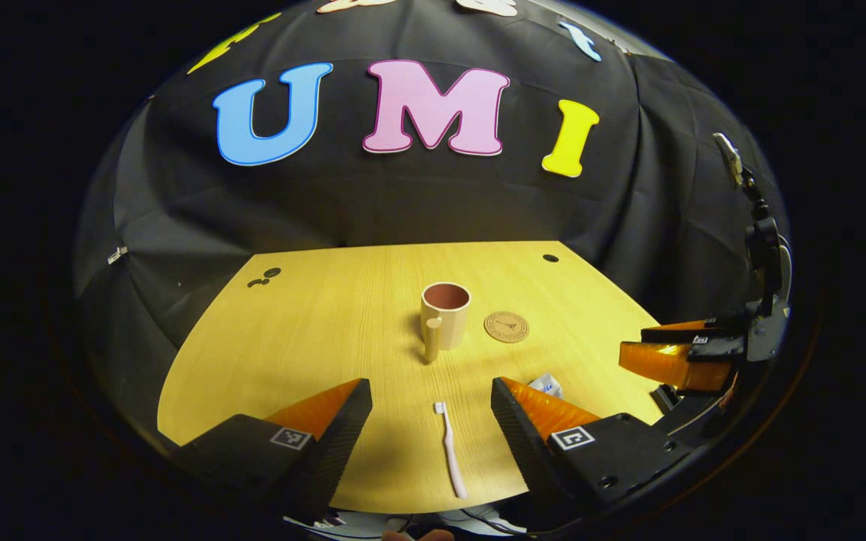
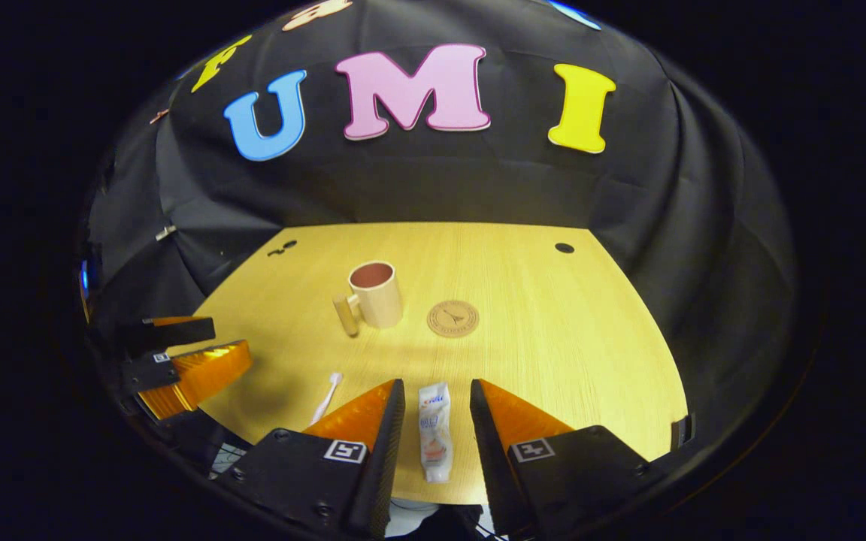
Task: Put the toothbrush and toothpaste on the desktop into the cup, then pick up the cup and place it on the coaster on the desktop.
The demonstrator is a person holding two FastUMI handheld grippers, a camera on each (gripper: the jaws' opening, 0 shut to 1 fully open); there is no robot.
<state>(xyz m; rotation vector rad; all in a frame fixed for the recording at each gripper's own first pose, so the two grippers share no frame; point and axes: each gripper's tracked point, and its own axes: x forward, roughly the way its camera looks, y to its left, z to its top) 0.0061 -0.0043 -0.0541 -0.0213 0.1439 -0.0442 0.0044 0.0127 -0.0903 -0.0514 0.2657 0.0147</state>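
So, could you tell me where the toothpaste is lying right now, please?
In the right gripper view the toothpaste lies flat on the desktop near its front edge, between the right gripper's open fingers, with the toothbrush to its left.

Sitting on the tabletop (image 2: 553, 330): 1 cup (image 2: 377, 294), 1 coaster (image 2: 452, 318), 1 toothbrush (image 1: 451, 449), 1 toothpaste tube (image 2: 434, 430). Hovering over the near edge: 2 tools, left tool (image 1: 431, 409) & right tool (image 2: 437, 402).
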